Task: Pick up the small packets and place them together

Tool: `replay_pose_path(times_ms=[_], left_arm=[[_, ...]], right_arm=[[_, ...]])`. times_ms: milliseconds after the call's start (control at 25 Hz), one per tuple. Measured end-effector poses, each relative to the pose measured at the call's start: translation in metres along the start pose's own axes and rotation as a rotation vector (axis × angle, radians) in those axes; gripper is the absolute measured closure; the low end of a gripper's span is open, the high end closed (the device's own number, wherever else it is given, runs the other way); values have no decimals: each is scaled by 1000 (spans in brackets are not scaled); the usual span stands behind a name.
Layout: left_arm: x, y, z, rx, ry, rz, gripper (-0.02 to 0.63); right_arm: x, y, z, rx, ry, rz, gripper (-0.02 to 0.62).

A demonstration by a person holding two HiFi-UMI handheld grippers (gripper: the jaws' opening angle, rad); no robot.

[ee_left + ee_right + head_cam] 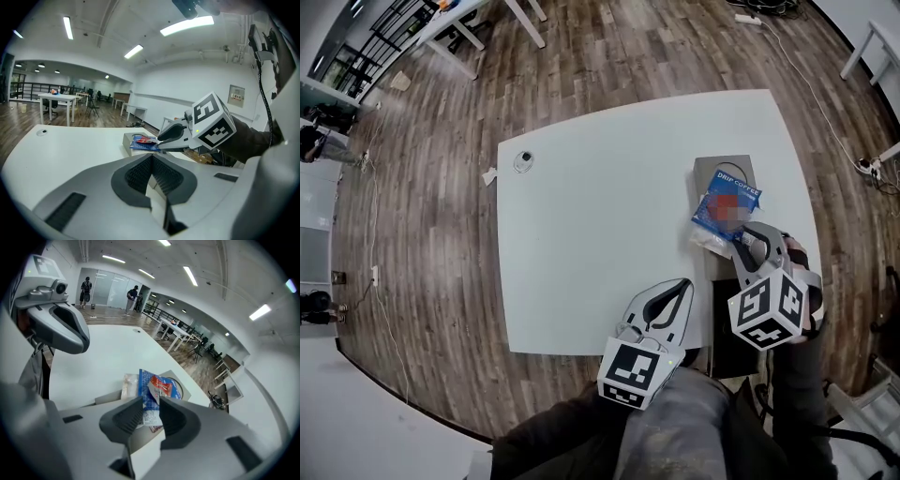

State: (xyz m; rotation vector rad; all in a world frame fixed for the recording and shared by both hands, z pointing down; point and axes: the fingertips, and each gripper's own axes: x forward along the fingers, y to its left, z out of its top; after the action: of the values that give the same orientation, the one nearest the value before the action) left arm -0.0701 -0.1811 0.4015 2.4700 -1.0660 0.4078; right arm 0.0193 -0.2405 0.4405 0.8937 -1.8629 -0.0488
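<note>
Right gripper (149, 403) fingers parted, slack around crinkly blue foil packet (145, 380). Clear packet (130, 384) beside it on flat grey square box (719, 170), matte white table (600, 216). Left gripper (151, 158) ribbed fingers clenched, empty.

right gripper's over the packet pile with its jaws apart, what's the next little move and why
Probably draw the right gripper straight back off the pile. Its jaws stand apart around the red-and-white packet, which looks already laid on the blue packet atop the grey box, so nothing seems left to hold.

White table (609, 206) stands on dark wood floor (422, 187).
</note>
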Motion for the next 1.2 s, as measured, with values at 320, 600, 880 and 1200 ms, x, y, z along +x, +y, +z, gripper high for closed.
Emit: replay_pose_path(times_ms=[320, 600, 880, 1200], left_arm=[[-20, -36, -1, 52, -30, -23, 603], [-48, -92, 8, 120, -83, -67, 603], [-66, -143, 31, 203, -185, -91, 603], [-82, -180, 43, 227, -244, -111, 603]], right_arm=[[-50, 14, -15, 112, -84, -67, 500], [-137, 40, -20, 369, -347, -66, 502], [-223, 71, -12, 688, -769, -55, 589], [-267, 82, -21, 753, -874, -136, 589]])
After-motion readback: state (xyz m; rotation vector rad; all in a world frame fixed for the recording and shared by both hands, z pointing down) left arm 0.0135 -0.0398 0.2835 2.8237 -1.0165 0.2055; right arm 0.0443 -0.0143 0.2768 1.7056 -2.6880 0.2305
